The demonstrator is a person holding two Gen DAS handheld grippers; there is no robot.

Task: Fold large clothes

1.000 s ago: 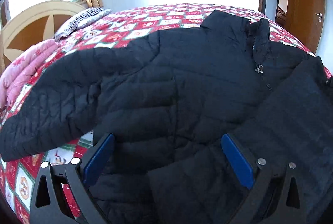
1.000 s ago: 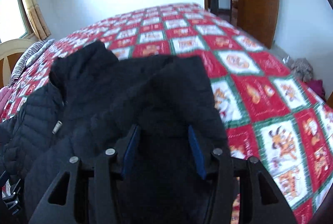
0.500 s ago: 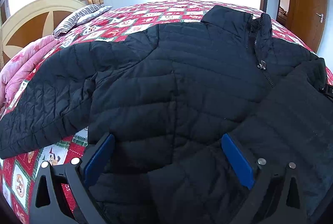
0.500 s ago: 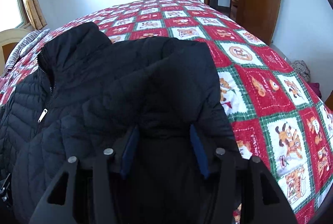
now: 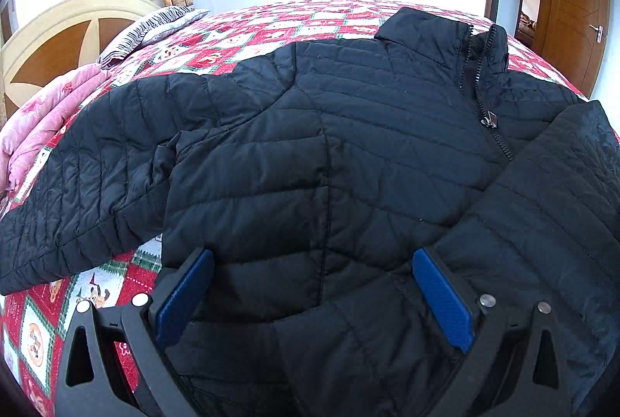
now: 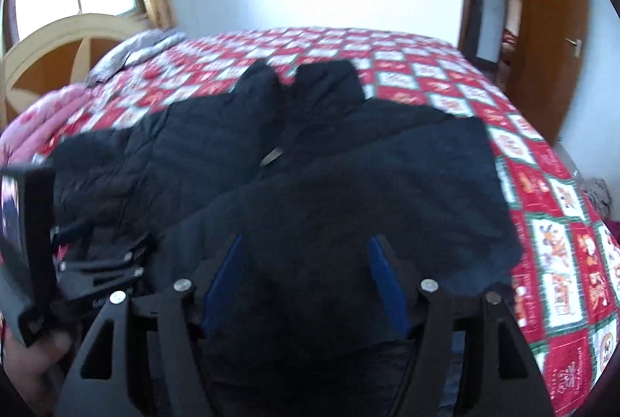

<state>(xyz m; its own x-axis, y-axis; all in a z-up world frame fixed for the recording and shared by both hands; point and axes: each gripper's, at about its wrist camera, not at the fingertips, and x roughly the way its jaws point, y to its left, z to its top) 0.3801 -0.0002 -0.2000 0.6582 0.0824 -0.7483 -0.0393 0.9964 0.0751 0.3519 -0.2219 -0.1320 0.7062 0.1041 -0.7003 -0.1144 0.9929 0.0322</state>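
A black quilted jacket (image 5: 329,153) lies front up on the bed, zipper pull (image 5: 490,118) near the collar. One sleeve (image 5: 77,184) is spread out to the left. The other sleeve (image 5: 542,223) is folded across the front. My left gripper (image 5: 314,285) stands wide open over the jacket's hem, blue pads apart from the cloth. My right gripper (image 6: 308,277) is over the folded sleeve (image 6: 368,192). Its jaws are opening, with dark fabric lying between them and not pinched. The right wrist view is blurred.
The bed's red, white and green quilt (image 6: 562,242) stretches right and beyond the jacket. A pink blanket (image 5: 42,118), a striped pillow (image 5: 155,29) and a curved headboard (image 5: 58,41) are at the left. A wooden door (image 5: 573,21) is at the far right. A hand (image 6: 31,359) shows at the lower left.
My right gripper has pulled back from the jacket and rolled, and its jaws have widened off the sleeve. The folded sleeve has settled on the jacket front. The left gripper kept still.
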